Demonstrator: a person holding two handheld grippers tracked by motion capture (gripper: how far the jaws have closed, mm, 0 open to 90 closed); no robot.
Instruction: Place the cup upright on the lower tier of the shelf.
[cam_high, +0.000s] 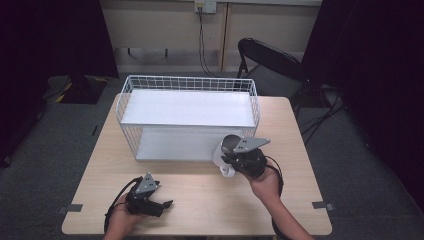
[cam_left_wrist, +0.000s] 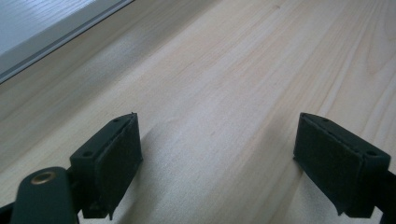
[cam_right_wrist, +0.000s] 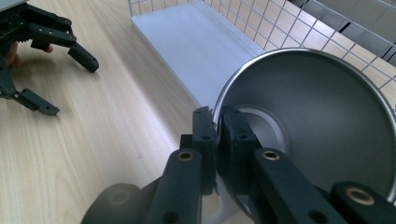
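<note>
The metal cup (cam_right_wrist: 308, 126) was held by its rim in the right gripper (cam_right_wrist: 217, 128), whose two black jaws were pinched tight on the thin wall, one pad inside and one outside. Its inside was smooth, brushed steel, round and deep, with a flat circular bottom; nothing lay in it. In the high view the cup (cam_high: 230, 144) hung tilted on its side above the table (cam_high: 200, 200), just in front of the open lower level of the white wire rack (cam_high: 190, 82), and a white, rounded handle-like part showed below it. No writing could be read on it.

The rack was a two-level box of thin white wire mesh with flat white shelf boards; both boards looked bare, and the lower board's matt surface and square edge ran close beside the cup in the right gripper view.

The table was pale wood with fine straight grain, rectangular with rounded corners.

The left gripper (cam_high: 162, 204) rested low near the table's near edge, well apart from the cup, its jaws spread wide with nothing between them; its pads (cam_left_wrist: 119, 163) were dark, felt-like blocks standing over bare wood.
</note>
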